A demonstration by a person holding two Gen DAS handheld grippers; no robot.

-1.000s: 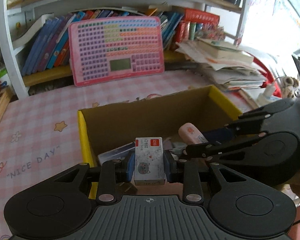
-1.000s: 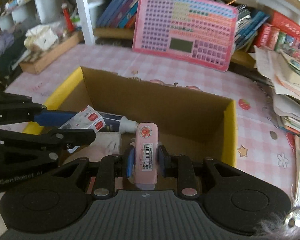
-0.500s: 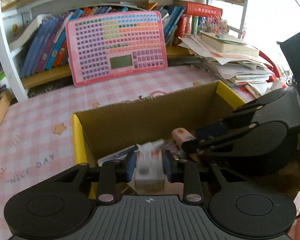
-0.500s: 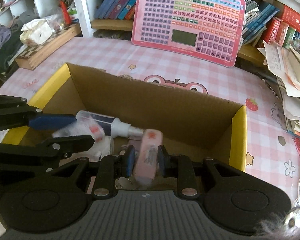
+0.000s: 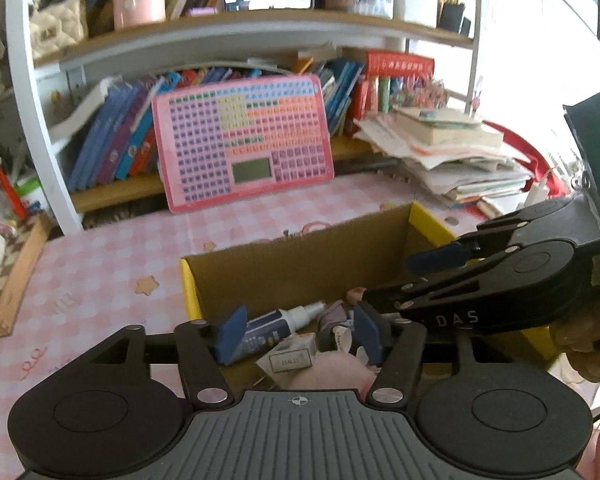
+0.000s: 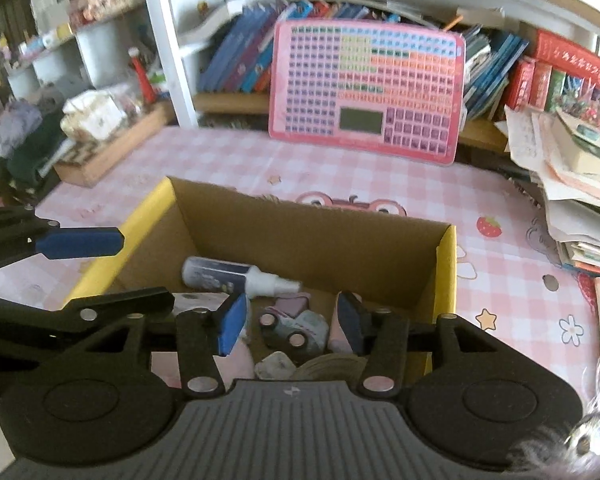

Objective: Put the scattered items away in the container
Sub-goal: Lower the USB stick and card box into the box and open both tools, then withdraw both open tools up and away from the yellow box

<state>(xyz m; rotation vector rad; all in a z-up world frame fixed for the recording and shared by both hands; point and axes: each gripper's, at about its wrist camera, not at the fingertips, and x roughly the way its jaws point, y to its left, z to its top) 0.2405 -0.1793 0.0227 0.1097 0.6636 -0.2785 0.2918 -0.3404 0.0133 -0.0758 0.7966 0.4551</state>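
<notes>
A cardboard box [image 5: 190, 292] with yellow flaps stands on the pink checked cloth. Its far wall [image 6: 316, 240] also fills the right wrist view. Inside lie a spray bottle [image 5: 278, 322] [image 6: 220, 274], a small white staple box [image 5: 294, 358] and a toy car [image 6: 292, 326]. A pink stick [image 6: 335, 338] lies there too, partly hidden by a finger. My left gripper [image 5: 300, 334] hangs over the box, jaws opening, nothing pressed between its pads. My right gripper [image 6: 291, 322] [image 5: 412, 276] hovers beside it, jaws also opening and empty. The left gripper [image 6: 112, 270] reaches in from the left edge.
A pink keypad board [image 5: 242, 142] leans against the bookshelf behind the box. A pile of papers and books [image 5: 452, 152] sits at the right. A wooden chequered tray [image 5: 8, 276] lies at the left. Bare cloth [image 6: 228, 164] stretches beyond the box.
Both grippers opened and rose a little. The small white box left the left jaws and the pink stick left the right jaws; both now lie in the cardboard box.
</notes>
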